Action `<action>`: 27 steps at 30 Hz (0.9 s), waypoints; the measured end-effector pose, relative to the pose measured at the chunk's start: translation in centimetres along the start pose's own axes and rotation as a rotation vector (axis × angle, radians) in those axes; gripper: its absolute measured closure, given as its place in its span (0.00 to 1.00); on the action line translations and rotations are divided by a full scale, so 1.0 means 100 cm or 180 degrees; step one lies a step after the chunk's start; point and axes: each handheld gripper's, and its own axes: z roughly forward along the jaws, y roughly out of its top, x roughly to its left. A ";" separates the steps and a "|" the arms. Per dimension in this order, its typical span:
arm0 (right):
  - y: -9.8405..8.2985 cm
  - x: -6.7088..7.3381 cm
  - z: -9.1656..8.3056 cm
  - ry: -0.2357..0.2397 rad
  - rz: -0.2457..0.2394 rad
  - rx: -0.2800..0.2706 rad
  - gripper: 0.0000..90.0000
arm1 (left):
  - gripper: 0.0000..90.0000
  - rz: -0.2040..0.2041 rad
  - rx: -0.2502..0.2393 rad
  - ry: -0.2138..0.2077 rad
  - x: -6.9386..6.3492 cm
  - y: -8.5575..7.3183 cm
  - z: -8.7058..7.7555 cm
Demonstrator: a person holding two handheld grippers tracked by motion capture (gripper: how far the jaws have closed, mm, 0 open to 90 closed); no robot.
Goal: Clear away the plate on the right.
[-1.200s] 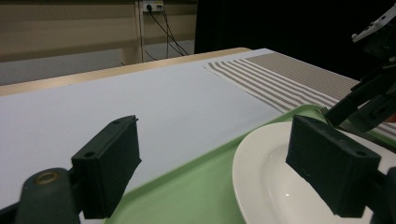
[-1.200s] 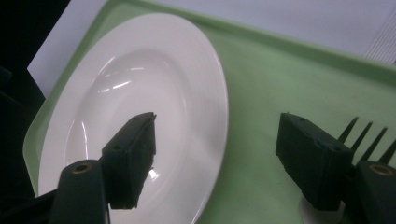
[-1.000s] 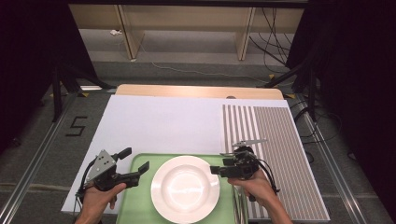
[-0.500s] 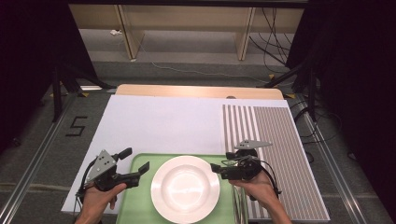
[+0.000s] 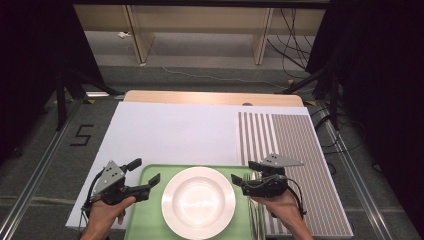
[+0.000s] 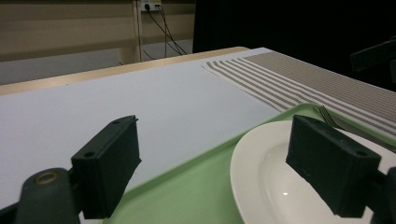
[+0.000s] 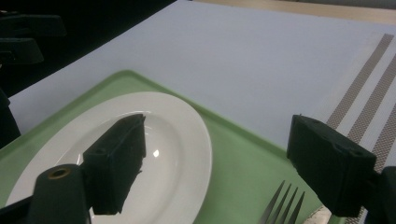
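Observation:
A white plate (image 5: 198, 202) lies on a green tray (image 5: 150, 176) at the table's near edge. A fork (image 5: 257, 212) rests on the tray's right side. My left gripper (image 5: 145, 172) hovers open over the tray's left rim with nothing between its jaws. In the left gripper view, this gripper (image 6: 219, 172) faces the plate (image 6: 280, 186) and the fork (image 6: 332, 119). My right gripper (image 5: 245, 175) is open above the tray's right part, beside the plate. Its jaws have just been opening and hold nothing. In the right gripper view, that gripper (image 7: 224, 163) looks over the plate (image 7: 163, 154) and the fork (image 7: 280, 205).
A large white sheet (image 5: 175, 132) covers the table beyond the tray. A brown-and-white striped mat (image 5: 292, 145) lies on the right. The wooden table edge (image 5: 210, 97) runs along the back, with the floor, cables and shelving behind it.
My right gripper has shifted slightly up and to the right, and its jaws stand a little wider. The left gripper, the plate and the fork have not moved.

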 end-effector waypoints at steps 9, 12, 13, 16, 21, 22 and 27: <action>-0.004 0.000 -0.010 -0.0041 0.0041 -0.0103 0.20 | 0.18 -0.0005 -0.0004 0.0000 0.000 0.000 -0.001; -0.006 0.000 -0.012 -0.0011 0.0023 -0.0078 0.20 | 0.18 -0.0006 -0.0005 -0.0003 0.000 0.000 0.000; -0.007 0.000 -0.013 -0.0015 0.0038 -0.0077 0.20 | 0.18 -0.0001 -0.0004 -0.0006 0.000 0.000 0.000; -0.008 0.000 -0.016 -0.0035 0.0029 -0.0118 0.19 | 0.18 -0.0002 -0.0004 -0.0006 0.000 0.000 0.000; -0.010 0.000 -0.018 -0.0100 -0.0006 -0.0121 0.18 | 0.18 -0.0001 -0.0008 -0.0009 0.000 0.000 0.000; -0.011 0.000 -0.018 -0.0120 -0.0016 -0.0130 0.18 | 0.18 0.0000 -0.0007 -0.0009 0.000 0.000 0.000; -0.013 0.002 -0.023 -0.0063 0.0031 -0.0159 0.18 | 0.18 0.0002 -0.0006 -0.0012 0.000 0.000 0.000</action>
